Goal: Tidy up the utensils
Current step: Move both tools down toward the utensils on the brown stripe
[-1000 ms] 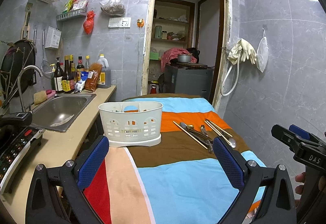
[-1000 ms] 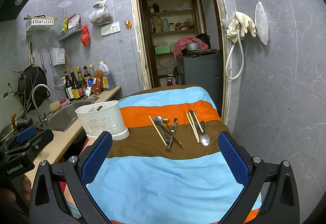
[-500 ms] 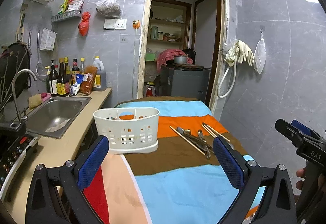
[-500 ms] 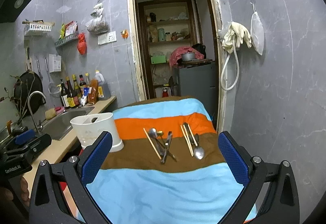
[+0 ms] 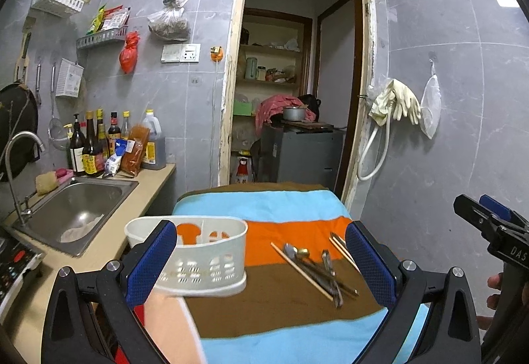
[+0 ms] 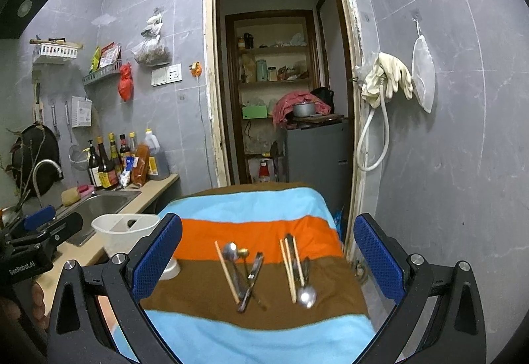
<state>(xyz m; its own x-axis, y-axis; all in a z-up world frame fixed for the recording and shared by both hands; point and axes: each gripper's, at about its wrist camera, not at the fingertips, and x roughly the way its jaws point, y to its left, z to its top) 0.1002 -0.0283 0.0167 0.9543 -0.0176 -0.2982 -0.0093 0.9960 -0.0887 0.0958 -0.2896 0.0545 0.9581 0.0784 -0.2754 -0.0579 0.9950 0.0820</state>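
Striped cloth fills less of my view than before; both tongs gape wide, empty; housings read "DAS", "GenRobot.AI".

I'm counting one white caddy standing on the striped cloth. Three spoons are showing: a steel one and a small brass one in the left pile, and another steel one on the right. One chopstick is lying on the left; more chopsticks are sitting on the right, two or three, too blurred to settle. One flat steel piece is crossing the left pile. Over on the worktop, five dark bottles are lining up beside one big jug. One sink, one tap. The left gripper and right gripper are each showing two fingers.
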